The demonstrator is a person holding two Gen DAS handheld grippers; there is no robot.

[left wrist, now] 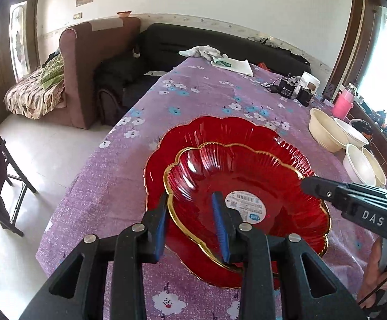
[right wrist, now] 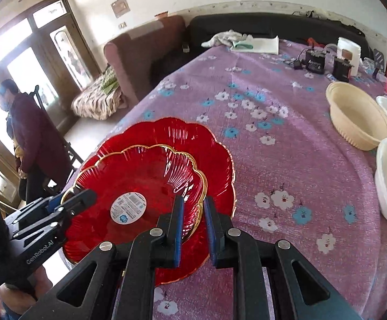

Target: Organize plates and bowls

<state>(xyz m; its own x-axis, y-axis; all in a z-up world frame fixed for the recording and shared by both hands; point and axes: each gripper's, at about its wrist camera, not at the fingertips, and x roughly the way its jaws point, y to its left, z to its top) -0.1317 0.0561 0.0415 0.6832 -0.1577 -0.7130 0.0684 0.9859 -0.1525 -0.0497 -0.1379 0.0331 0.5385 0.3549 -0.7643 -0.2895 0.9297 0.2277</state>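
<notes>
Purple floral tablecloth (left wrist: 198,93), red bowl (left wrist: 236,176) on red plate (left wrist: 214,130), left gripper (left wrist: 192,226) and right gripper (right wrist: 194,229) straddling bowl's rim, fingers seemingly slightly parted, cream bowls (right wrist: 359,122) well apart.

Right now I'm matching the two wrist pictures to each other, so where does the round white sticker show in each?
Left wrist: the sticker lies low and right of centre, inside the small red plate, just right of the left hand-held gripper.
Right wrist: the sticker lies low and left of centre, inside the same plate.
Shared landmark: the cream bowl at the right.
</notes>
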